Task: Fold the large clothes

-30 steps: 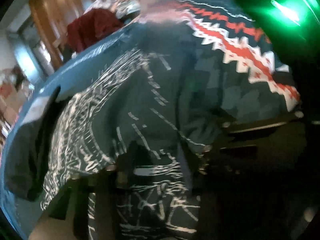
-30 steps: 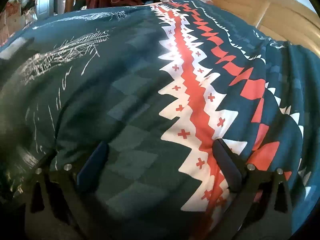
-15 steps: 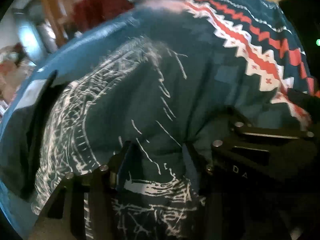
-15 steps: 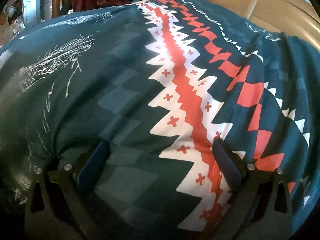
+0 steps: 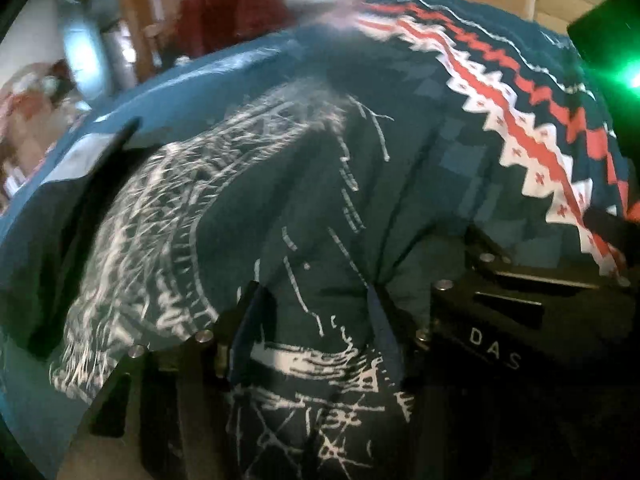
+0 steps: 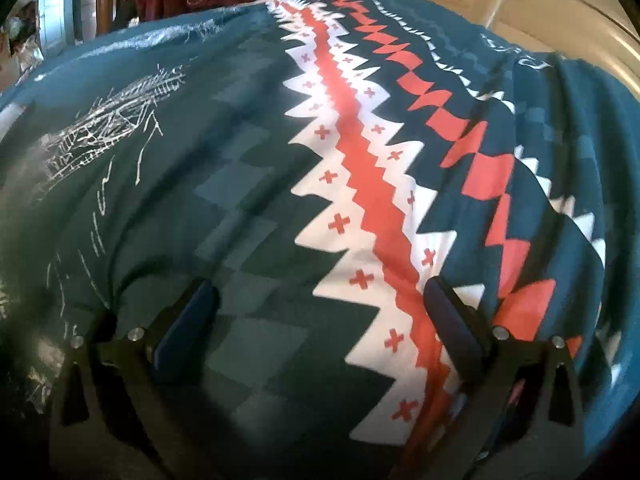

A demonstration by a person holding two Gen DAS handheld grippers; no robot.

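The garment [image 6: 248, 208] lies spread across the bed [image 5: 168, 92], filling both views. In the left wrist view, the left claw [image 5: 316, 328] sits at its near edge with fabric between its 2 fingers, the right claw [image 5: 520, 300] just beside it on the right. A heap of clothes [image 5: 232, 16] lies behind the bed

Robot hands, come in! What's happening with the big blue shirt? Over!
Left gripper pinching teal shirt. Right gripper open over its zigzag stripe. Nothing blocking.
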